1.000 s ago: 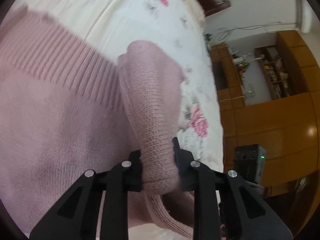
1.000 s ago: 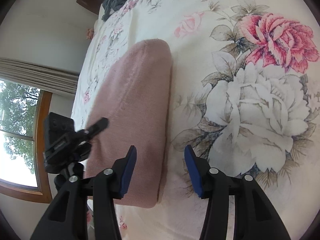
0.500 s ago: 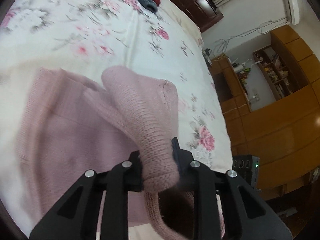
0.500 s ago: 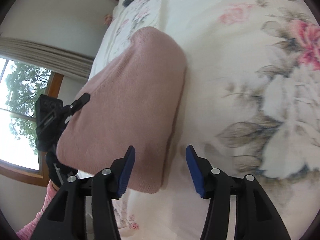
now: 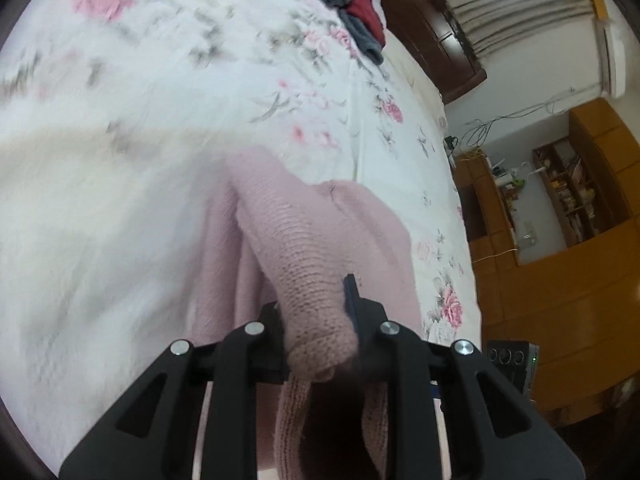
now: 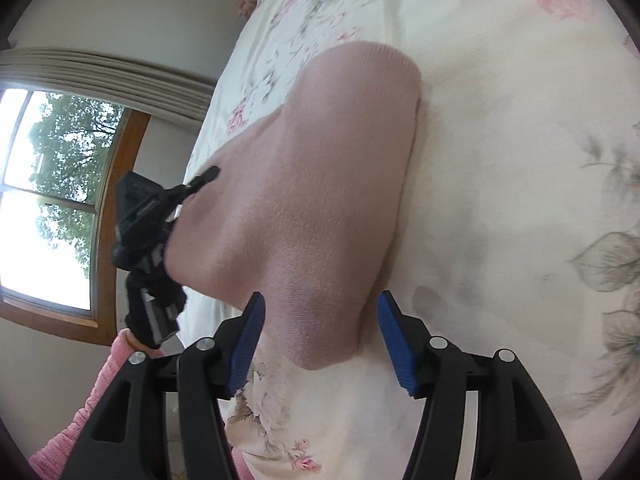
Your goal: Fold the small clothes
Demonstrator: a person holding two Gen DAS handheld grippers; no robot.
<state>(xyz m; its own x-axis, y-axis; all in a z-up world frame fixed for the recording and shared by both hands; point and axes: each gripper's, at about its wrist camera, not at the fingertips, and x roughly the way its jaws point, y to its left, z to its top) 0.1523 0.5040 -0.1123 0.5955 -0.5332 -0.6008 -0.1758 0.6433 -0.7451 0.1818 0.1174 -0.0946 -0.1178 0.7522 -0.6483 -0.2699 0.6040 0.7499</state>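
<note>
Moved: left gripper (image 5: 320, 320) has hauled the pink knit sweater (image 6: 320, 184) up off the floral bedsheet (image 6: 520, 160).
L tongs: pinching sweater edge.
R tongs: right gripper (image 6: 320, 340) spread, straddling sweater corner nr bed's near edge.
Risk: knit slips out, fold collapses.

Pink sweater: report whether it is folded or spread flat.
Folded, partly lifted: the pink sweater lies doubled on the bedsheet; the left tool pinches one bunched edge.

- A bed (image 5: 140, 208) with a white, rose-printed sheet fills most of both views.
- A pink knit garment (image 6: 320, 184) lies on it at centre frame.
- Grey and red clothes (image 5: 352, 0) sit piled at the left view's top.
</note>
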